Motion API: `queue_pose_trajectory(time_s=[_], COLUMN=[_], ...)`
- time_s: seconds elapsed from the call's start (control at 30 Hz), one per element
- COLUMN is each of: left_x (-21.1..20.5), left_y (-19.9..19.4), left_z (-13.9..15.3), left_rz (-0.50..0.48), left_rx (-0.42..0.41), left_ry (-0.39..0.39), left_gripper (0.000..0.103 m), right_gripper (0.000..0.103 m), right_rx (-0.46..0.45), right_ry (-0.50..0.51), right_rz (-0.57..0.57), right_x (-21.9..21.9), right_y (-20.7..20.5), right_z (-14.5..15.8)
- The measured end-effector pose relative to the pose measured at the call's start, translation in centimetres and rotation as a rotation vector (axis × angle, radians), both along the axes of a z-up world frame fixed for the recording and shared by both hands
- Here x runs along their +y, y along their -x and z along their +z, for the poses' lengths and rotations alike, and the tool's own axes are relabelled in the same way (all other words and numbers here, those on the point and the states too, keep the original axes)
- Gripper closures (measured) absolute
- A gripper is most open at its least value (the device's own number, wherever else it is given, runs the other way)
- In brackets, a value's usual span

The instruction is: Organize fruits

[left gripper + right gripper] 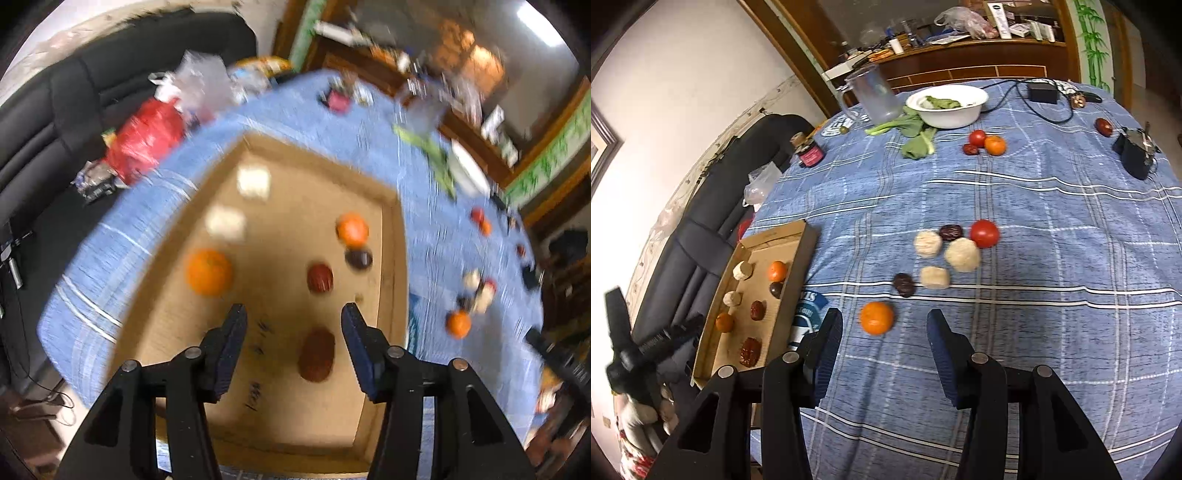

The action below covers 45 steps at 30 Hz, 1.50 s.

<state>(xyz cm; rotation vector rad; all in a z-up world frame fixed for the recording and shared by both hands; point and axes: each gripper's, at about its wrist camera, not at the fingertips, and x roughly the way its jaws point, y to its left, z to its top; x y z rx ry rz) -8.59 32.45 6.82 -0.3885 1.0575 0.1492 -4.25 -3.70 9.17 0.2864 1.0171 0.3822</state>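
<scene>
A shallow cardboard tray point(397, 258) lies on the blue checked tablecloth; it also shows in the right wrist view point(798, 258). In it lie two oranges point(209, 272), dark red dates point(320, 277) and pale round pieces point(254, 181). My left gripper point(293, 314) is open and empty above the tray, a brown-red date point(316, 355) between its fingers below. My right gripper point(884, 319) is open and empty just short of a loose orange point(876, 317). Beyond lie dates point(904, 284), three pale balls point(962, 254) and a tomato point(984, 233).
A white bowl of greens point(951, 118), a plastic jug point(873, 96), loose leafy greens point(916, 138), a tomato-orange-date group point(984, 142), a black adapter with cable point(1041, 93) and a dark container point(1136, 155) sit farther back. A dark sofa point(713, 206) borders the table's left.
</scene>
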Motion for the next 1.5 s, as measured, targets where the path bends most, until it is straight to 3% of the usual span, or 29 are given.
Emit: queue_pose_trajectory(time_s=[0.23, 0.27, 0.3, 0.4, 0.53, 0.6, 0.73, 0.87, 1.23, 1.27, 1.3, 1.5], left_x=[-3.8, -4.2, -4.6, -5.1, -3.7, -1.5, 1.7, 2.1, -6.3, -6.8, -7.5, -10.8], left_y=[-1.6, -1.9, -2.2, -2.1, -0.8, 0.4, 2.3, 3.2, 1.3, 1.1, 0.8, -1.1], left_z=[-2.7, -3.2, -3.8, -3.7, -2.5, -1.2, 1.4, 3.1, 2.8, 2.7, 2.6, 1.1], left_rz=[-0.135, -0.144, -0.153, -0.173, -0.146, -0.091, -0.017, -0.007, -0.224, -0.237, -0.257, -0.349], left_rx=[0.045, 0.063, 0.082, 0.084, 0.034, -0.019, -0.095, -0.141, -0.121, -0.117, -0.112, -0.08], left_ry=[-0.098, -0.122, -0.143, -0.215, -0.166, -0.081, 0.015, 0.069, 0.086, 0.086, 0.089, 0.128], left_gripper=[0.051, 0.057, 0.07, 0.078, 0.078, 0.078, 0.078, 0.078, 0.078, 0.078, 0.078, 0.078], right_gripper=[0.052, 0.052, 0.052, 0.052, 0.052, 0.052, 0.052, 0.052, 0.051, 0.055, 0.066, 0.069], right_rx=[0.023, 0.025, 0.027, 0.027, 0.025, 0.027, 0.042, 0.062, 0.076, 0.074, 0.071, 0.077], right_ry=[0.032, 0.036, 0.039, 0.047, 0.055, 0.055, 0.049, 0.047, 0.16, 0.169, 0.187, 0.178], right_rz=[-0.016, -0.018, -0.019, -0.022, -0.02, -0.015, 0.008, 0.057, 0.188, 0.191, 0.194, 0.136], right_x=[-1.6, -1.7, -1.8, -2.0, -1.8, -1.7, -1.0, 0.6, 8.0, 8.2, 8.6, 5.3], right_y=[0.4, 0.5, 0.5, 0.5, 0.3, 0.1, -0.2, -0.9, -3.6, -3.7, -3.7, -2.8], right_z=[-0.9, -1.1, -1.2, -1.3, -1.3, -1.5, -2.2, -3.2, -7.1, -7.3, -7.5, -7.0])
